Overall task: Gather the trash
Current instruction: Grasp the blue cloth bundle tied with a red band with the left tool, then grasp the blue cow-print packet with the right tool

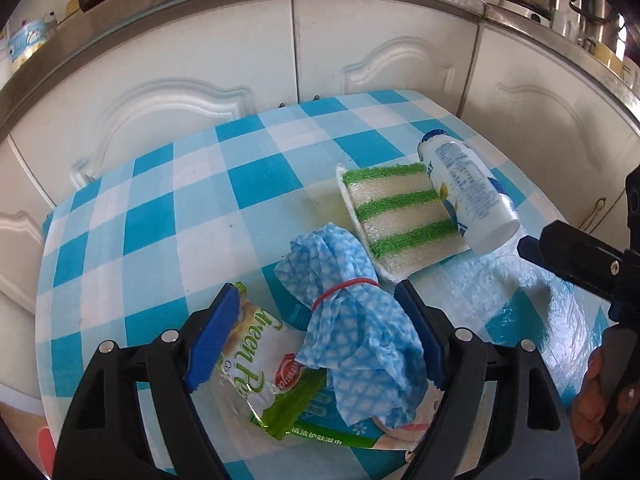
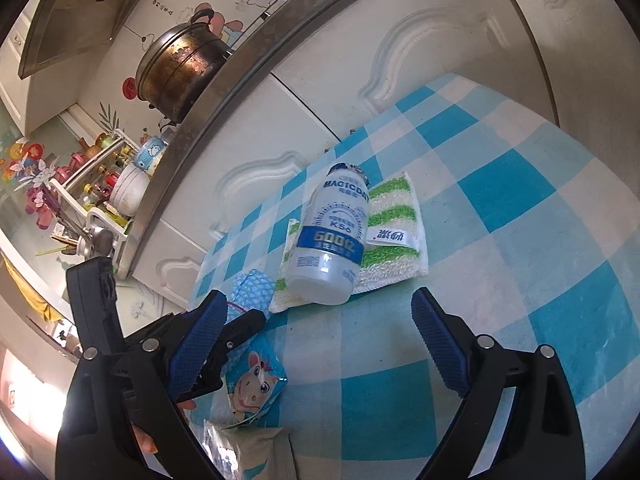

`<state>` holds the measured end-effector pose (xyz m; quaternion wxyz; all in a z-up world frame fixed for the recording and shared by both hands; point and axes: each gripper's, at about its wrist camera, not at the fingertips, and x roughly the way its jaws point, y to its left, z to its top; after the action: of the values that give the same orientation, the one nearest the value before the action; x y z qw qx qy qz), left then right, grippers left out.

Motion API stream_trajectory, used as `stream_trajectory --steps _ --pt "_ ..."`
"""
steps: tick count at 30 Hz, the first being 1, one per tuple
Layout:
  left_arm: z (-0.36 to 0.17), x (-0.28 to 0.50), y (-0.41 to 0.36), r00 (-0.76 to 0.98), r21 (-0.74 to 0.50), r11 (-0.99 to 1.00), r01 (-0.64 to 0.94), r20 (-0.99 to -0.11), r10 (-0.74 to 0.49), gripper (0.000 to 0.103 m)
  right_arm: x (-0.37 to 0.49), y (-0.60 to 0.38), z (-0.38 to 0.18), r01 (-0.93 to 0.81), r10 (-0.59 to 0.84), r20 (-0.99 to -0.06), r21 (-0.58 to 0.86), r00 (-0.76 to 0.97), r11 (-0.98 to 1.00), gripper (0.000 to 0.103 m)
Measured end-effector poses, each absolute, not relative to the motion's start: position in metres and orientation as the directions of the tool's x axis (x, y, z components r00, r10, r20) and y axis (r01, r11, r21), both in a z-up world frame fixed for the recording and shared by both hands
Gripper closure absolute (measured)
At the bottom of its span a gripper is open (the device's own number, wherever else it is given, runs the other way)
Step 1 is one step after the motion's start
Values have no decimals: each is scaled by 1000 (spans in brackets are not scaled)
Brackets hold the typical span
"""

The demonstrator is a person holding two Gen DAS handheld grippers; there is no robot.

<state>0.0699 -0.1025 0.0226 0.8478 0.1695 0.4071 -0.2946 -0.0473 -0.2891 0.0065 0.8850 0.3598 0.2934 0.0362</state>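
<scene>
Left wrist view: your left claw (image 1: 316, 332) gapes around the cloth bundle (image 1: 352, 332), ungripped; the right claw (image 2: 320, 344) gapes empty, bottle (image 2: 332, 240) ahead. Nothing collected yet.

Bare tablecloth (image 2: 500, 280) right of bottle (image 2: 332, 236)

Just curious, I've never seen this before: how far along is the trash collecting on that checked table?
Nothing looks collected yet; no bin shows. In hand: the left tongs stand open around the blue patterned cloth bundle tied with a red rubber band, beside a clear green-printed snack wrapper. The right tongs are open and empty. Left: the white plastic bottle with blue print lying on the green-striped white sponge cloth, and the wrappers.
</scene>
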Motion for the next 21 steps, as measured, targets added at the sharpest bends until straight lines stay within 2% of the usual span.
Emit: stream_trajectory --steps 1,3,5,8,11,14,21 --pt "23 68 -105 504 65 763 643 -786 -358 23 -47 -290 9 160 250 -502 638 828 753 11" --pt "23 64 -107 514 83 754 652 -779 -358 30 -46 -292 13 167 220 -503 615 836 771 11" --pt "22 63 -109 507 81 750 657 -783 -360 54 -42 -295 17 171 194 -500 594 844 786 11" --pt "20 62 -107 504 58 759 648 -780 -370 67 -33 -298 18 160 191 -493 585 849 795 11" --pt "23 60 -103 513 43 769 637 -769 -382 71 -25 -294 17 134 220 -489 590 844 796 11" --pt "29 57 -98 529 35 777 628 -752 -394 74 -18 -285 19 116 226 -502 561 835 820 24" --pt "51 49 -76 572 -25 819 573 -704 -421 75 -24 -272 27 78 237 -507 524 829 848 24"
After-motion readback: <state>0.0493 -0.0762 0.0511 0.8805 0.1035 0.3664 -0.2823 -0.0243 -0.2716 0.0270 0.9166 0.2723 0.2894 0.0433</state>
